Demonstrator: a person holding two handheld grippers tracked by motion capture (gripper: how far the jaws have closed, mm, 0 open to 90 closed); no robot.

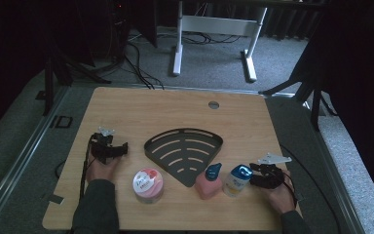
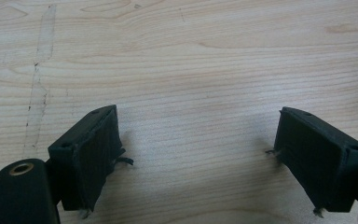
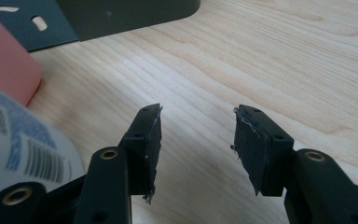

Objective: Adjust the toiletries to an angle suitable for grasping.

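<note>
My left gripper [image 1: 125,148] rests on the wooden table [image 1: 126,107] at the left, jaws wide open over bare wood [image 2: 196,140]. At the right my right gripper [image 1: 251,174] stands open with nothing between its pads [image 3: 196,140], just right of a white bottle with a blue cap [image 1: 237,179]. That bottle's label with a barcode [image 3: 23,149] fills the lower left of the right gripper view. A pink bottle with a teal cap [image 1: 209,181] stands left of it, seen as a pink edge [image 3: 4,65]. A pink-lidded tub [image 1: 148,184] stands near the front.
A black fan-shaped slotted rack [image 1: 185,152] lies in the middle of the table; its corner [image 3: 98,18] shows in the right gripper view. A round cable hole [image 1: 214,105] sits near the far edge. White desk legs [image 1: 177,48] stand on the carpet beyond.
</note>
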